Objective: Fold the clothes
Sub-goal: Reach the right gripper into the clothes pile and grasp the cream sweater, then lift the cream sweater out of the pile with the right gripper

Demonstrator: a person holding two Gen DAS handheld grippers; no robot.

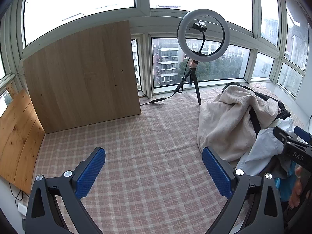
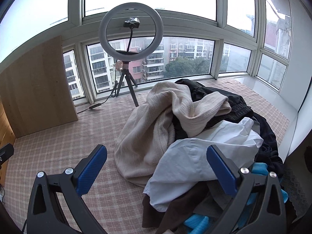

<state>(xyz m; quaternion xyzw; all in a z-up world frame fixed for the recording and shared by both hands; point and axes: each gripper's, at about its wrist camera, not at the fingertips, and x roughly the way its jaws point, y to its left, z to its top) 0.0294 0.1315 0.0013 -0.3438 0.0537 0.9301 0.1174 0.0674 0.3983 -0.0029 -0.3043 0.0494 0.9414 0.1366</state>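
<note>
Both tools spread wide w/ nothing gripped: left tool point(image 1: 154, 172) over bare checked cloth point(image 1: 136, 146), clothes pile point(image 1: 230, 120) off to its right; right tool point(image 2: 157, 172) just short of white shirt point(image 2: 195, 167) atop pile.

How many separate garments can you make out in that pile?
5 at least: cream knit sweater on the left, white shirt in front, black garment behind, brown piece underneath, bright blue item at the bottom. More may be buried.
</note>
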